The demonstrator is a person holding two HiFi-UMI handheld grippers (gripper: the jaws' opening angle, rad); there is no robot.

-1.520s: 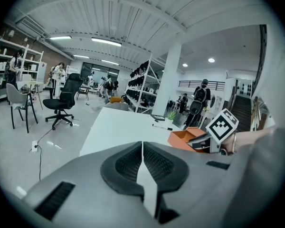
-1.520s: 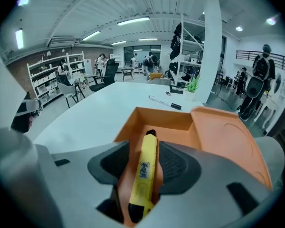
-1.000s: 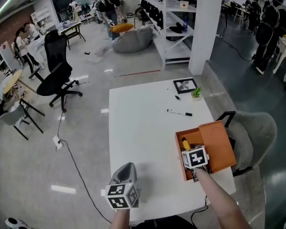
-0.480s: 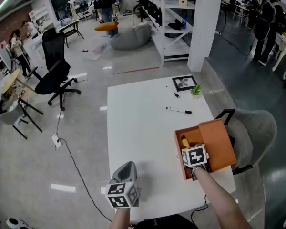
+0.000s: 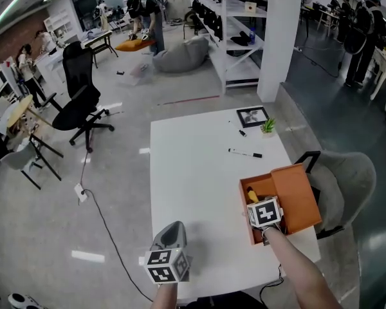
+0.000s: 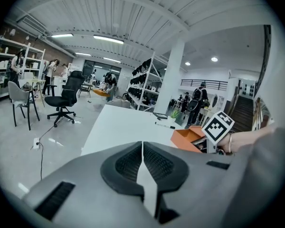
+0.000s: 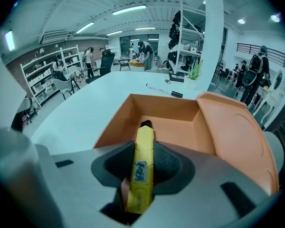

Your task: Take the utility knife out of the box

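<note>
As the right gripper (image 7: 142, 167) is closing its jaws on the yellow utility knife (image 7: 144, 139), inside the open orange box (image 7: 167, 107) at the lower right of the desk (image 5: 193, 172), it should grip firmly before lifting straight up, while the left gripper (image 6: 142, 163) waits with jaws together, empty.

I read this as a big open-plan lab or workshop hall, not a home. Below me stands a plain white table (image 5: 193, 172) on a polished grey floor (image 5: 83, 224). A black office chair (image 5: 77, 102) sits at ten o'clock. At twelve, a white storage rack (image 5: 235, 24) loaded with dark gear stands beside a white pillar (image 5: 280, 37). People (image 5: 145, 8) work near desks (image 5: 96, 40) at eleven. Strip lights (image 6: 107, 39) run along a ribbed ceiling (image 6: 147, 18).
</note>
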